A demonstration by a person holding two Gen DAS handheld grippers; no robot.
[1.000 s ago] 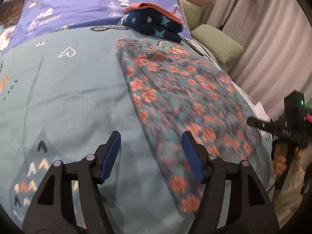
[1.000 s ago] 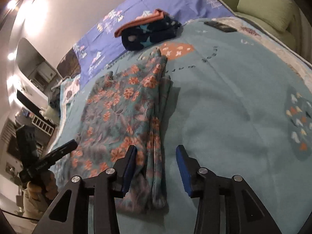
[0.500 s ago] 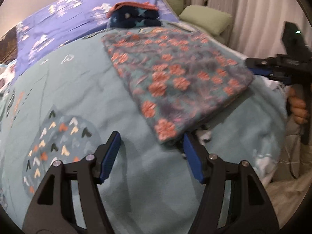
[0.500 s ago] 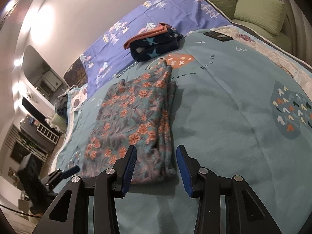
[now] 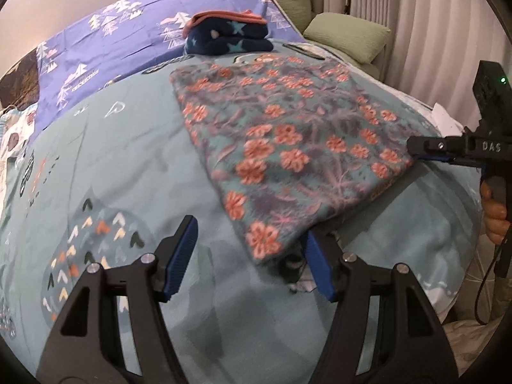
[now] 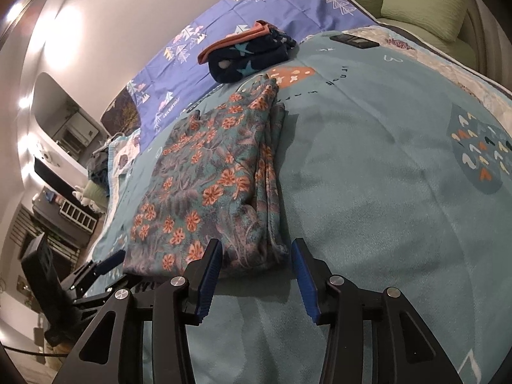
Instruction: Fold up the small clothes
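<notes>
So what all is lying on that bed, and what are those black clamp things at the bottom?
Floral fleece garment: one, teal with orange flowers, folded flat on the bed's near side.
Star-print navy bundle: one, dark blue with an orange-pink piece on top, folded, beyond the floral garment.
Teal patterned bedspread: one, teal, covering the near part of the bed.
Purple tree-print sheet: one, purple with white trees, at the far end.
Green cushions: at least two, pale green, beside the bed's far corner.
Flat dark device: one, black, on the bedspread near the cushions.
Left gripper: black with blue pads, open at the garment's near corner.
Right gripper: same make, jaws opening at the garment's near edge, gripping nothing.
</notes>
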